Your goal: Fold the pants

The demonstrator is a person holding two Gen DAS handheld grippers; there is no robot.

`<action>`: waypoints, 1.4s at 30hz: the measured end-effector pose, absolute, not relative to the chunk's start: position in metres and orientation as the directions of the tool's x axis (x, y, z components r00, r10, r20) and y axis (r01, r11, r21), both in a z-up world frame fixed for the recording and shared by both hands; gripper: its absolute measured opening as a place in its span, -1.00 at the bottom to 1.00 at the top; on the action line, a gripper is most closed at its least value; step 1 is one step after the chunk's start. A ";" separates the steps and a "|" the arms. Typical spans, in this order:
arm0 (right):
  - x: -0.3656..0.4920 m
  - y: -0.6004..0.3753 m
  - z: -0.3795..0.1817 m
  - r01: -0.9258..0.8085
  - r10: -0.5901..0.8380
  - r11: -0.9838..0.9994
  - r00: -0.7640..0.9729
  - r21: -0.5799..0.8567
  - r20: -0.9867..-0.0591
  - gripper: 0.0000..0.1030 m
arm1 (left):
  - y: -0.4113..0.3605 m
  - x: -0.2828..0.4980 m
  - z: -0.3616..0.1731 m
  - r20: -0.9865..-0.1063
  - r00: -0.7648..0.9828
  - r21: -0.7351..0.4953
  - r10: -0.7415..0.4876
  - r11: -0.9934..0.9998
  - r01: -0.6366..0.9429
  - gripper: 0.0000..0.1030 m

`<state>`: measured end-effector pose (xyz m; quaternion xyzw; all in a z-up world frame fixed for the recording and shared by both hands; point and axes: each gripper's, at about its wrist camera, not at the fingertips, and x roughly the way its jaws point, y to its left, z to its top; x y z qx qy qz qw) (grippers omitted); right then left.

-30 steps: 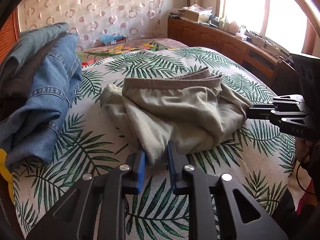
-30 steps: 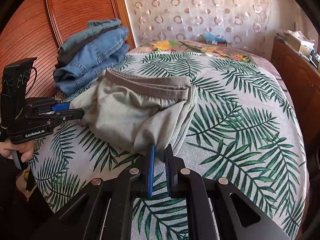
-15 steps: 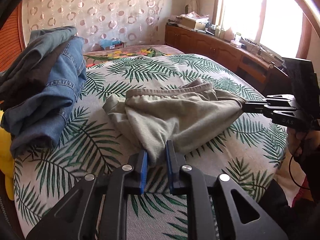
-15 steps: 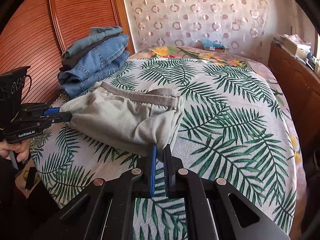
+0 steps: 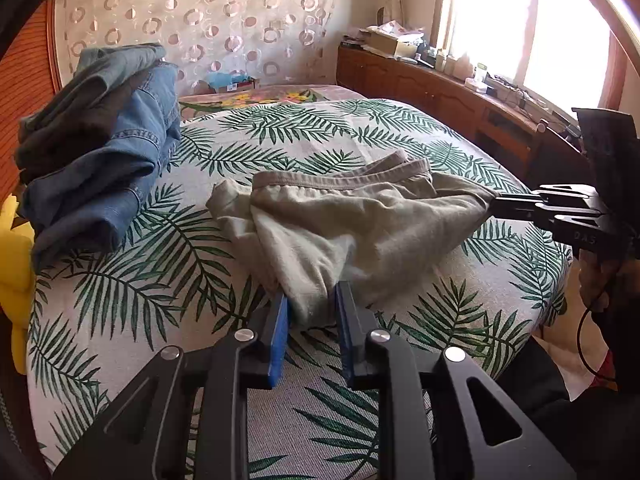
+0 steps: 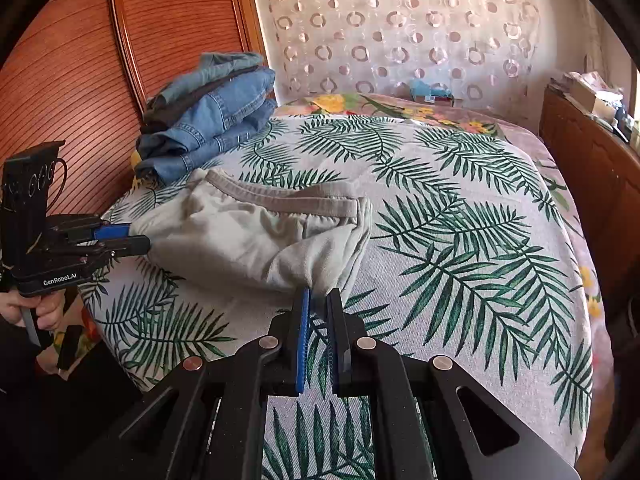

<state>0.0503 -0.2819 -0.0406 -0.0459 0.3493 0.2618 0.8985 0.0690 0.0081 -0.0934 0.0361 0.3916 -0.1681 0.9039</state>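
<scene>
Beige pants point(image 5: 352, 224) lie bunched on the palm-print bed point(image 5: 132, 300), waistband on the side toward the denim stack point(image 5: 104, 152). The left tool point(image 5: 310, 312) is clamped on one end of the cloth, the right tool point(image 6: 318, 304) pinching the other — apparently mid-drag. Next, likely, a pull to draw the fabric flat before any fold.

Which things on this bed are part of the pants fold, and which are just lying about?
In the job:
- beige pants
- left tool, gripping one pants corner
- right tool, gripping the other corner

Lying about:
- stack of jeans
- leaf-print bedspread
- cluttered wooden sideboard
- yellow item at the bed's edge
</scene>
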 end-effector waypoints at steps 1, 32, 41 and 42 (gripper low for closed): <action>0.049 -0.282 -0.038 -0.500 0.436 0.860 0.624 0.098 -0.649 -0.87 | 0.007 0.067 -0.091 -0.717 0.641 -0.064 -0.273 0.942 0.330 -0.52; 0.134 -0.256 -0.055 -0.496 0.423 0.863 0.600 0.100 -0.679 -0.41 | 0.006 0.151 -0.098 -0.728 0.641 -0.046 -0.241 0.951 0.305 0.05; 0.134 -0.249 -0.046 -0.519 0.437 0.852 0.637 0.066 -0.635 -0.98 | 0.002 0.163 -0.108 -0.751 0.621 -0.030 -0.224 0.951 0.307 0.04; 0.132 -0.250 -0.043 -0.519 0.438 0.852 0.647 0.060 -0.624 -0.98 | 0.002 0.164 -0.108 -0.751 0.621 -0.030 -0.223 0.952 0.306 0.04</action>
